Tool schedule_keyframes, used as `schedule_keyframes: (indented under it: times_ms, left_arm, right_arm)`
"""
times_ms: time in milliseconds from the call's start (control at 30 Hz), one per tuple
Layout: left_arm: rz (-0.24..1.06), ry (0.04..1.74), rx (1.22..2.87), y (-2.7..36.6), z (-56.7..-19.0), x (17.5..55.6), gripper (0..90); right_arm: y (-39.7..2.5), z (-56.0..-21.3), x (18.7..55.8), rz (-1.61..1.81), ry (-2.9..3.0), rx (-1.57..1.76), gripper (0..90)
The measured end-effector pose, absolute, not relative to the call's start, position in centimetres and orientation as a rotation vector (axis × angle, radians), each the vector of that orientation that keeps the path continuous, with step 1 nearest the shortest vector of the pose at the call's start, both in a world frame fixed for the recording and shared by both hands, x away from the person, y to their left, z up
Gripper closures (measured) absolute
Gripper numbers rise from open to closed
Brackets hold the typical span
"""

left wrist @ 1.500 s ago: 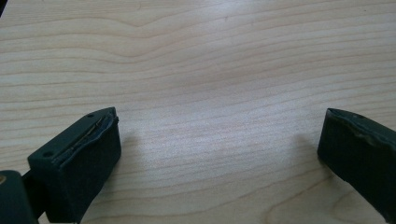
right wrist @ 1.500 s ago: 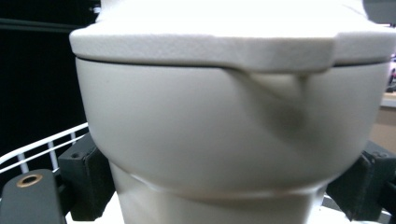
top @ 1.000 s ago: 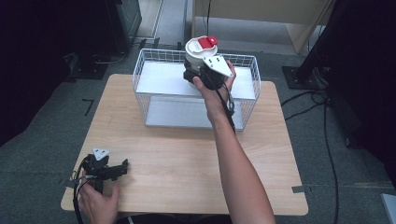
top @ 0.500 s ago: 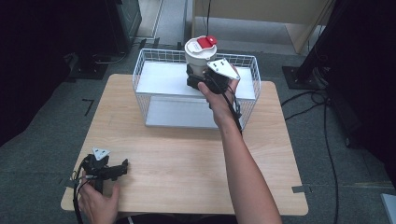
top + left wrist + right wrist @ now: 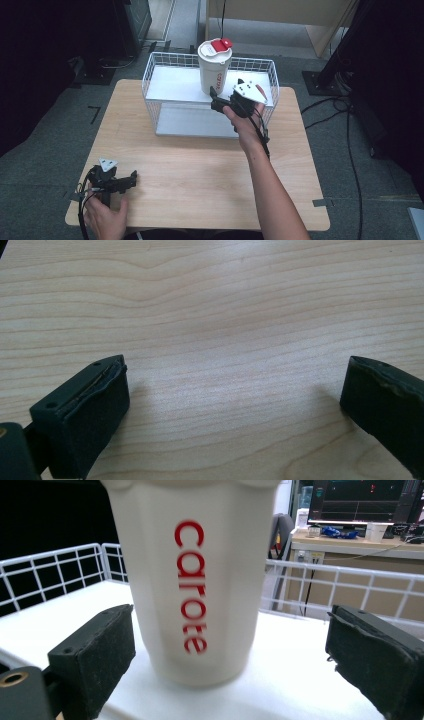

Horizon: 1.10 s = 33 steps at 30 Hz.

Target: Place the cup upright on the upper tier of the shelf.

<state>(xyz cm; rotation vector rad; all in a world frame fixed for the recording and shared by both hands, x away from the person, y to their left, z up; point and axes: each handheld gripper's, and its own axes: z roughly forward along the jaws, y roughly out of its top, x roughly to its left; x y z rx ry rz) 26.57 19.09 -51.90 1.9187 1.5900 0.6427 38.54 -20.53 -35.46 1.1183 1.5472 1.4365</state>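
Since earlier: right gripper has let go of the cup and drawn back toward the person; cup now stands alone.
Right jaws: spread wide, one on each side of the cup, not touching it in the right gripper view.
Cup: white, red lid tab, red "carote" lettering, upright on the white upper shelf of the wire basket.
Around it: basket's wire rim behind and beside the cup; bare shelf in front.
Left jaws: left gripper wide apart, low over bare wood.
Left position: near table corner, well apart from the basket.
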Motion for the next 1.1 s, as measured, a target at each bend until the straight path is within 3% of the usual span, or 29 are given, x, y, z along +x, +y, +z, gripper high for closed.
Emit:
schedule_keyframes:
  times_ms: [1100]
  left_arm:
    - [0.639, 1.592, 1.920, 19.1, -51.9, 26.5, 0.0]
  right_arm:
    - [-28.4, -43.0, 29.4, 1.357, 1.567, 1.164, 5.4]
